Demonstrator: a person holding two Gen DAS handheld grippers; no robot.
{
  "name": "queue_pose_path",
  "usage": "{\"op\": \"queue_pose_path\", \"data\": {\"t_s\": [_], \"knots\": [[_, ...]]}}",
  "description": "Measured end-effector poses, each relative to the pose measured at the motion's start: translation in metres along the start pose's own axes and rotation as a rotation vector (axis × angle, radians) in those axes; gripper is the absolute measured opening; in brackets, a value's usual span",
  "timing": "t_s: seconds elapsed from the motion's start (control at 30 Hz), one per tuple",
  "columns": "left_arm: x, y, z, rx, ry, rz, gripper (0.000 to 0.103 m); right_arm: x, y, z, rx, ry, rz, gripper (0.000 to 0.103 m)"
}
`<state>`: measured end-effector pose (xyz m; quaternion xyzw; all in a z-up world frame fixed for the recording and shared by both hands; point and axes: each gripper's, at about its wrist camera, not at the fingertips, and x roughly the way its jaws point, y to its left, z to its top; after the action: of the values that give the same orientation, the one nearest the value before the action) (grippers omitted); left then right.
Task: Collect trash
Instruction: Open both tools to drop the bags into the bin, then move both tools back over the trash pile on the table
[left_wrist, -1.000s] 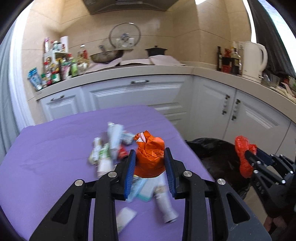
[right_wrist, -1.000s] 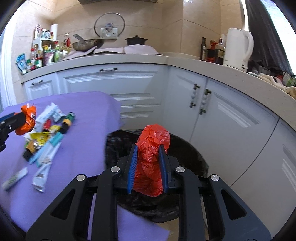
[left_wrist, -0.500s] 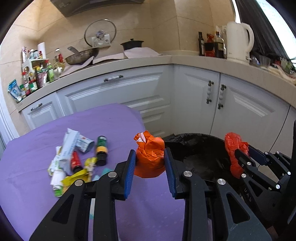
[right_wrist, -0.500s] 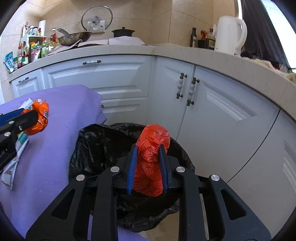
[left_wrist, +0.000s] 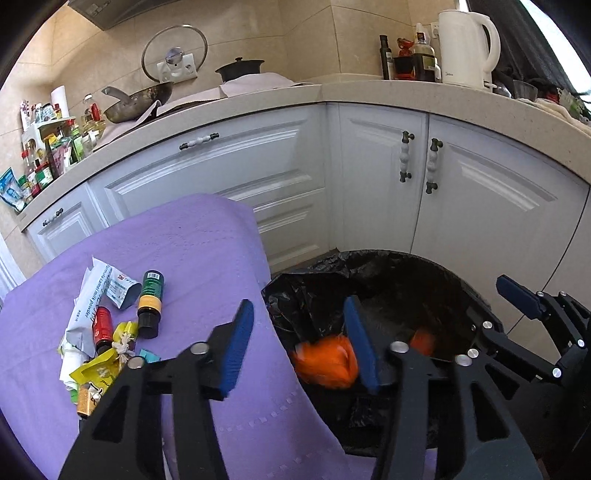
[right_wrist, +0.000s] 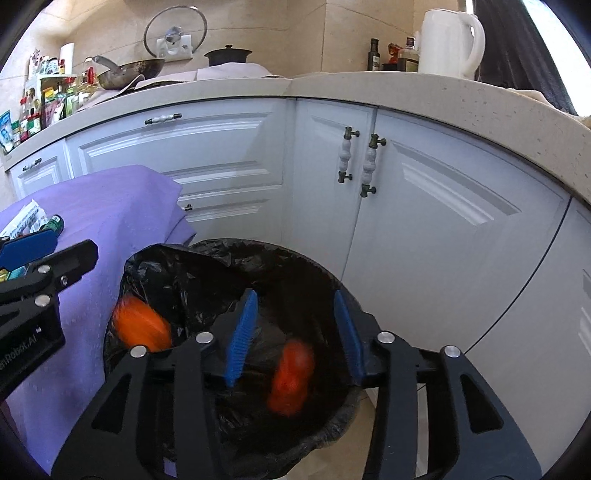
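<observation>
Release is the step in hand: the left gripper (left_wrist: 299, 343) and right gripper (right_wrist: 291, 336) have just been opening, jaws parted with nothing clamped, and the orange wad (right_wrist: 142, 328) and red wad (right_wrist: 291, 376) blur inside the black-lined bin (right_wrist: 332, 277). Hold both over the bin until the wads settle, then go left for the litter pile (left_wrist: 107, 332) on the purple table (left_wrist: 207, 254).

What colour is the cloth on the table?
The cloth is purple, a soft lilac shade. The left wrist view shows it best.
</observation>
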<state>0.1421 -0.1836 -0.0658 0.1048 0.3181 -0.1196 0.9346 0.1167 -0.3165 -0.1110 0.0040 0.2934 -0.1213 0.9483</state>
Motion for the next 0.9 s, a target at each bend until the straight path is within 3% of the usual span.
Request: {"op": "queue_pose_path", "data": {"t_s": [0.47, 0.9], "knots": [[-0.042, 0.03, -0.013, -0.014, -0.036, 0.058, 0.06, -0.034, 0.018, -0.002, 0.013, -0.018, 0.038, 0.075], [-0.095, 0.106, -0.061, -0.086, -0.027, 0.187, 0.064, -0.082, 0.072, -0.015, -0.021, -0.054, 0.087, 0.084]]}}
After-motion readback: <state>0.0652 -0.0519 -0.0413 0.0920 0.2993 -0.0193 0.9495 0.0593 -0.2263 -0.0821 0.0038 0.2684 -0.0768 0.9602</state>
